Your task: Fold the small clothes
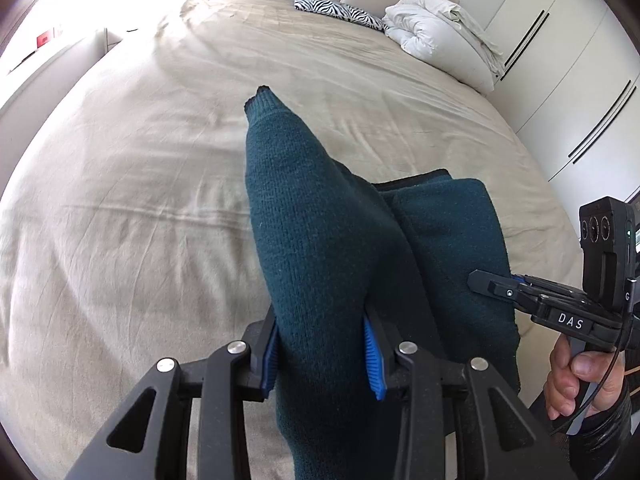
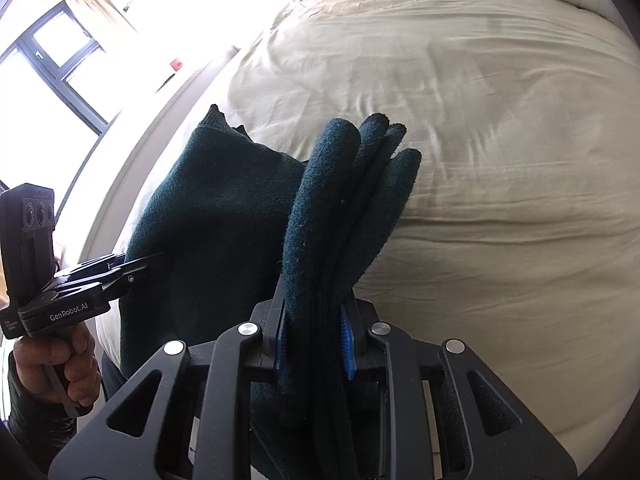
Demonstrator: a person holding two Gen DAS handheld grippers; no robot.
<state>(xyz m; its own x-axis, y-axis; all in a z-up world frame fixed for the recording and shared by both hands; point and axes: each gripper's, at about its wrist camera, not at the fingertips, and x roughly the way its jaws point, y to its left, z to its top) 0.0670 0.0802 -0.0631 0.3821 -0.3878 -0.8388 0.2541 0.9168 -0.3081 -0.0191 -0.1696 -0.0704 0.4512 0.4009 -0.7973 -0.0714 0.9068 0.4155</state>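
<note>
Clamped in the left gripper (image 1: 322, 354) and the right gripper (image 2: 315, 344), the dark-teal knit sweater (image 1: 320, 216) hangs between them above the beige bedsheet (image 1: 120, 200), its span running side to side, neither hand nearer.

Left gripper (image 1: 322, 354): matte black linkage arms, round silver screw heads, ribbed blue pads (image 1: 374, 364).
Right gripper (image 2: 314, 346): same black frame, silver screws, blue ribbed pads (image 2: 347, 346).
Markings: white "DAS" on the right gripper's side at 3 o'clock in the left wrist view; "GenRobot.AI" on the left gripper at 9 o'clock in the right wrist view.
Camera block: black box with three round lenses (image 1: 604, 232), small green light.
Cable: thin black wire (image 1: 618, 360) beside the handle.
Sleeves: dark, shiny fabric at the wrist (image 1: 604, 440).
</note>
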